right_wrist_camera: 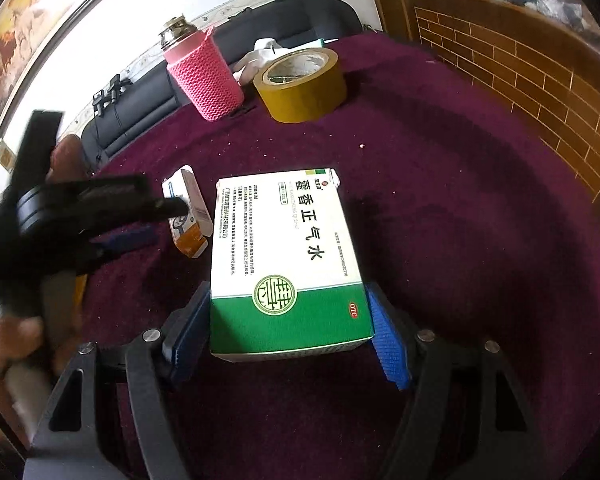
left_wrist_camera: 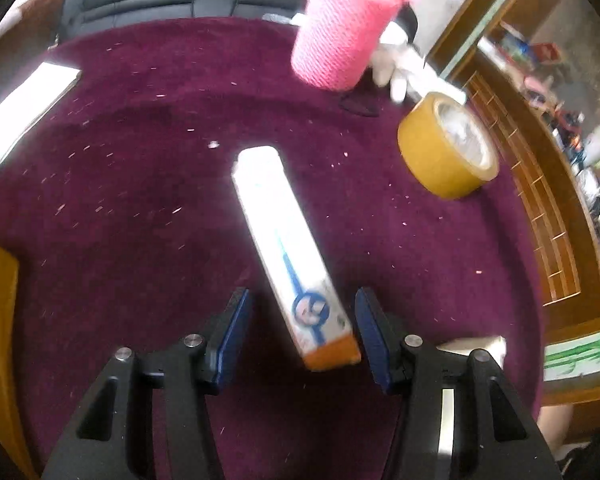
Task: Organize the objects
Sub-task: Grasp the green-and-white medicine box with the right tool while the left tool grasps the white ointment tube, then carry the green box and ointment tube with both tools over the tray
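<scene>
Left wrist view first: the left gripper [left_wrist_camera: 302,332] hangs over a maroon-covered tabletop [left_wrist_camera: 140,184], jaws partly open around the orange end of a long white toothpaste-style box [left_wrist_camera: 284,240]. The box sits in the gap, closer to the right pad, but there's clear space on the other side, so it isn't clamped. It lies flat on the cloth, running away from the camera. Further back on the right is a roll of tan tape [left_wrist_camera: 444,148], standing on its side and leaning, and behind that a bottle in a pink knitted sleeve [left_wrist_camera: 344,32], pretty blurry.

Right wrist view is sharper. The right gripper [right_wrist_camera: 288,328] has its jaws wide, one blue pad on each side of a green and white medicine box [right_wrist_camera: 284,256] lying flat on the cloth. The left pad looks right up against the box, while the right one seems just off it, so can't really tell if it's squeezing. The long box sits just left of the medicine box, with the left gripper blurred over it and a hand [right_wrist_camera: 8,344] at the frame edge.
</scene>
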Demonstrator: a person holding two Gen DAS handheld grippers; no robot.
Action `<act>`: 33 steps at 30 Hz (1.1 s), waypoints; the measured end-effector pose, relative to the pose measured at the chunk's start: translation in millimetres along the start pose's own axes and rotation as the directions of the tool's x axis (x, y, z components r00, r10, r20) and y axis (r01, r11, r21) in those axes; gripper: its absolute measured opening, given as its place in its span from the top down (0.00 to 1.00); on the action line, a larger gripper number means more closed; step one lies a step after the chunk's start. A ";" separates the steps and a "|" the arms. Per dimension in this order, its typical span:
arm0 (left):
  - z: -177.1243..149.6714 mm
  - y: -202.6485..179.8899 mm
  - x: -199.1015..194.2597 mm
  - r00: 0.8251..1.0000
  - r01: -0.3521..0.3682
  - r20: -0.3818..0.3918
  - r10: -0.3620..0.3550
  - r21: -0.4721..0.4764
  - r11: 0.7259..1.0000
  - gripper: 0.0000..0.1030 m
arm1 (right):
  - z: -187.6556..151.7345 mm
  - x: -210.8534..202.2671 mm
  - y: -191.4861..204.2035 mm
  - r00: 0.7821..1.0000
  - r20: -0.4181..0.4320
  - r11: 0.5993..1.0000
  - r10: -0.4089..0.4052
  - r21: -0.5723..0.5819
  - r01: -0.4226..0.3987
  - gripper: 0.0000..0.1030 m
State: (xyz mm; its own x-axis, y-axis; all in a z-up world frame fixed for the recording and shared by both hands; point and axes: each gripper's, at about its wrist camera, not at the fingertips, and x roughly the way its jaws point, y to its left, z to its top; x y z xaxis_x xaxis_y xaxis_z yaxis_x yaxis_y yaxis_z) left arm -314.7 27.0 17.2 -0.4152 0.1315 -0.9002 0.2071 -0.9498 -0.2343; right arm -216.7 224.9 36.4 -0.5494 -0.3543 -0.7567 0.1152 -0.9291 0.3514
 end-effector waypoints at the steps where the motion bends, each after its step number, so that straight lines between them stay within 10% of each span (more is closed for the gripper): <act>1: 2.4 -2.1 6.5 1.000 -0.023 0.000 0.023 0.004 1.000 0.54 | 0.3 1.4 0.2 1.000 -0.001 1.000 0.001 0.002 -0.001 0.30; 6: 4.6 -8.7 11.6 0.995 -0.086 0.062 0.083 0.045 0.995 0.57 | -0.2 2.1 2.5 1.000 -0.001 1.000 -0.011 -0.010 0.011 0.30; 8: 0.4 -8.4 10.5 0.984 -0.154 0.101 0.146 0.077 0.985 0.78 | -0.2 2.9 3.8 1.000 -0.002 1.000 -0.017 -0.018 0.017 0.30; 33: -104.2 30.5 -51.0 0.951 -0.243 0.246 0.190 0.207 0.948 0.80 | -6.5 1.4 15.2 0.998 0.033 0.995 -0.060 -0.081 0.063 0.31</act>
State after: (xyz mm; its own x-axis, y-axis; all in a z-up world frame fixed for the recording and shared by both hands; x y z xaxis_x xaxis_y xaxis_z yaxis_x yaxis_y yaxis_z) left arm -194.9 20.9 17.7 -0.5729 -0.1250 -0.8100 0.1137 -0.9909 0.0725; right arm -210.2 209.6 37.1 -0.5821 -0.2939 -0.7581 0.1474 -0.9551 0.2571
